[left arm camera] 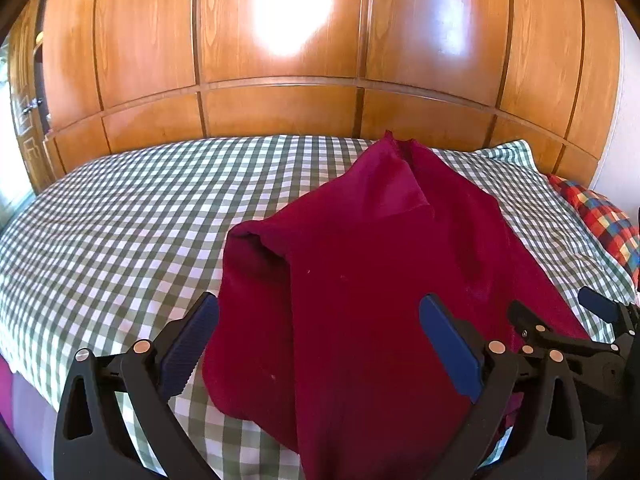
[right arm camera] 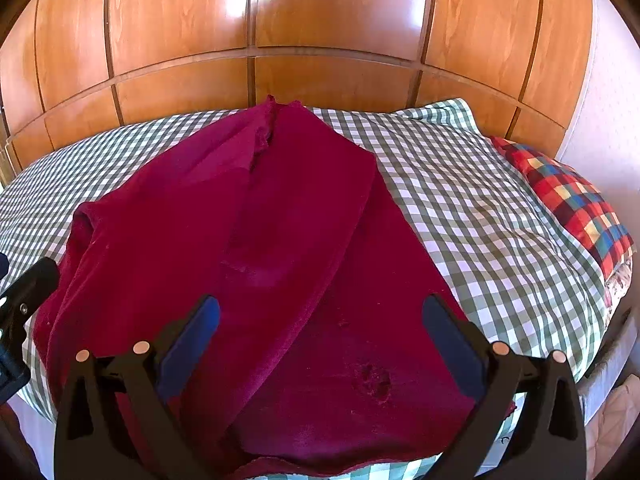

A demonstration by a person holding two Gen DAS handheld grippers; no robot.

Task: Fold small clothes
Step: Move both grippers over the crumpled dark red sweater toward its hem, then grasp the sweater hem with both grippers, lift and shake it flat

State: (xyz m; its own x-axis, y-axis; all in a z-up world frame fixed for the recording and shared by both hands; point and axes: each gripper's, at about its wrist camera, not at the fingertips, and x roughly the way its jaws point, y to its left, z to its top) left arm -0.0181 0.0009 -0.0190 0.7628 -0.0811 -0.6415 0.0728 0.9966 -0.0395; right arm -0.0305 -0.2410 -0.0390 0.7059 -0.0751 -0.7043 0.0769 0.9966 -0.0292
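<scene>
- Dark red fleece garment [right arm camera: 280, 248] lies on the bed with the green-and-white checked cover [left arm camera: 100, 220], spread lengthwise from the near edge toward the wooden panelled headboard wall [left arm camera: 280, 100].
- One side panel is already laid over the middle; a soft rolled edge [left arm camera: 256, 240] stands up along the garment's left side in the left wrist view. The far end rises in a small peak.
- Left gripper [left arm camera: 320, 344]: blue-padded fingers [left arm camera: 192, 344] wide apart, nothing between them, poised over the near part of the cloth.
- Right gripper [right arm camera: 320, 344]: fingers [right arm camera: 452, 348] likewise spread, holding nothing, over the near right portion, where a small puckered patch [right arm camera: 376, 380] shows.
- Red, blue and yellow checked pillow [right arm camera: 576, 208] sits at the far right of the bed, well apart from the garment.
- Judgement: fold only partly made; a fresh grasp looks to be next.
- Risks: thick fleece may be pinched through both layers, dragging the lower panel along and undoing the fold.
- The near hem hangs close to the bed edge; a pull toward the holder could slide the garment off.
- The loose checked cover could be caught with the cloth.
</scene>
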